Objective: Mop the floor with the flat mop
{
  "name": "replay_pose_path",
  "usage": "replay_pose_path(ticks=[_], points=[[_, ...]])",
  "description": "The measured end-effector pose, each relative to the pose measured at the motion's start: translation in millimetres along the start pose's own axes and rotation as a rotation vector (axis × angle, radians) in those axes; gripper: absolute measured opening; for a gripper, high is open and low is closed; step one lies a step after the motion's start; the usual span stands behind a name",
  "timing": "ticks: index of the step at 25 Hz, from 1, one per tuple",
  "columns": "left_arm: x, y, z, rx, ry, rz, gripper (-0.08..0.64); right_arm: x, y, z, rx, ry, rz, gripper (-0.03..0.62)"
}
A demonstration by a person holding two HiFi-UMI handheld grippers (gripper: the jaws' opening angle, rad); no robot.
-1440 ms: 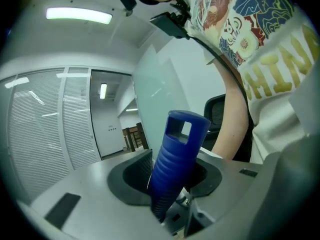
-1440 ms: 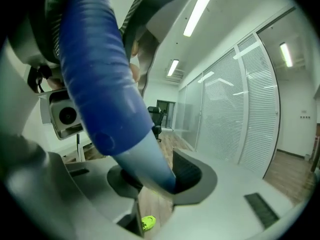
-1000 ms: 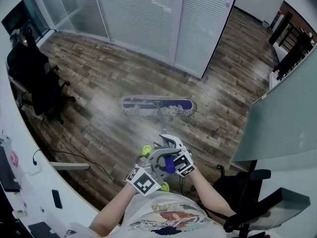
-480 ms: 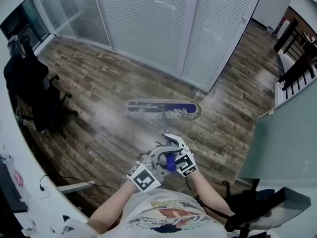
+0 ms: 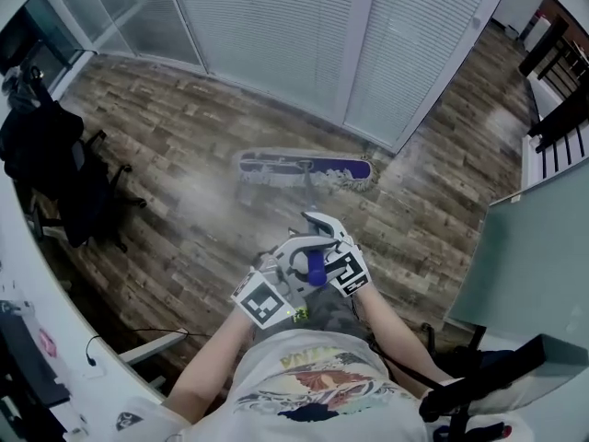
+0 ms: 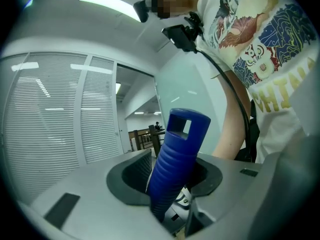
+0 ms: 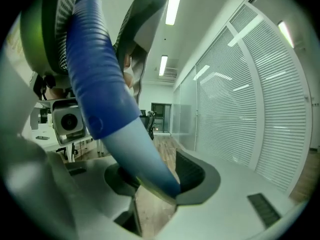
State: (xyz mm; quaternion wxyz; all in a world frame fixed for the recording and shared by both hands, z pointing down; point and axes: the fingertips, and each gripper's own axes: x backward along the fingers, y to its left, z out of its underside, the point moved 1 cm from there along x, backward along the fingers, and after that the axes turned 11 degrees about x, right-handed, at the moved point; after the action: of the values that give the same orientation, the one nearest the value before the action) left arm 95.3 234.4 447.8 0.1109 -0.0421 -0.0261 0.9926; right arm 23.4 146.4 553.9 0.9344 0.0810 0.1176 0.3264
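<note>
The wooden floor (image 5: 166, 155) spreads wide ahead of the person. The mop head (image 5: 304, 168) lies flat on it near the blinds, set crosswise so that its whole underside can wipe. The handle (image 5: 316, 267) slants back from the mop head to waist height, likely to give reach and push without stooping. The left tool (image 6: 172, 184) pinches the handle's ribbed blue end to steer it. The right tool (image 7: 155, 179), just beside it, has the paler shaft between its jaws, which are opening, perhaps to shift the grip. The mop head sits well ahead of and below both tools.
</note>
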Motion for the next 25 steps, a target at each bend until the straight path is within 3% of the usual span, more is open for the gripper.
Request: replay_pose_path(ticks=[8,14,19,25], points=[[-50.8,113.3,31.7,0.011,0.073,-0.027,0.160,-68.4,-96.3,39.0,0.028,0.040,-0.089,0.169],[-80.3,196.0,23.1,0.022,0.050,-0.058,0.161,-111.4,-172.6,38.8,-0.020,0.016,-0.068,0.175],[-75.5,213.0,17.1,0.023,0.040,-0.084,0.160,-123.8,-181.3,31.6,-0.049,0.011,-0.057,0.179],[-50.6,183.6,15.2,0.000,0.060,-0.107,0.157,-112.9,-145.1,21.3,-0.039,0.023,-0.086,0.189]])
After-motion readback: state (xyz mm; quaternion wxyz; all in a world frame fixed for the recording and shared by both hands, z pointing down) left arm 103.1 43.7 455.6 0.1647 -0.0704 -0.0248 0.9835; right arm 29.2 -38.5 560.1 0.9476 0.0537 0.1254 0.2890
